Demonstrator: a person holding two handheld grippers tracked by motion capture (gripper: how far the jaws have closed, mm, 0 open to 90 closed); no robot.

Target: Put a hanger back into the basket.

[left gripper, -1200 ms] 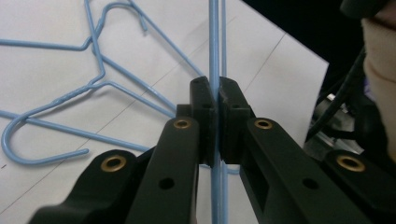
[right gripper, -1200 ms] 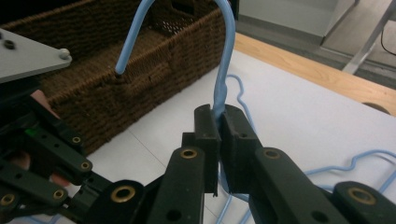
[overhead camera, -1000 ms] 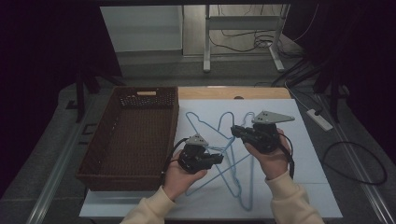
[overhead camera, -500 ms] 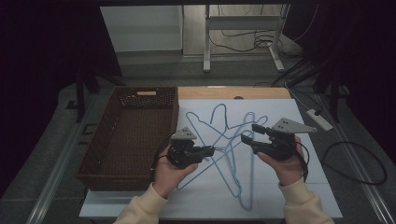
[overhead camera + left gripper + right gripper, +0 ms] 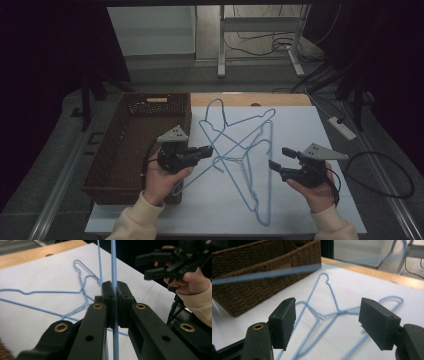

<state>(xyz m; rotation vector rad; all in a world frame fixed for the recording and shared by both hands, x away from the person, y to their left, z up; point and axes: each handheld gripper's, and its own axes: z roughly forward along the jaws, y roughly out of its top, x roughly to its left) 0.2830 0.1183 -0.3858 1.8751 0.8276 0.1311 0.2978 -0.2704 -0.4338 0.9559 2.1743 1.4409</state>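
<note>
— While the left gripper (image 5: 206, 150) stood by the basket (image 5: 115, 165), what did its own view add?
— Its jaws were clenched on a blue hanger wire (image 5: 114, 270).
— And from above?
— Tangled hangers (image 5: 240, 150) lay on the white bench (image 5: 300, 130). The right gripper (image 5: 280, 157), jaws just spread, held nothing.

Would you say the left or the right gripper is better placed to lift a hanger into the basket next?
Left, probably: the left gripper is shut on a blue hanger beside the basket; the right gripper, just opened, holds nothing.
</note>
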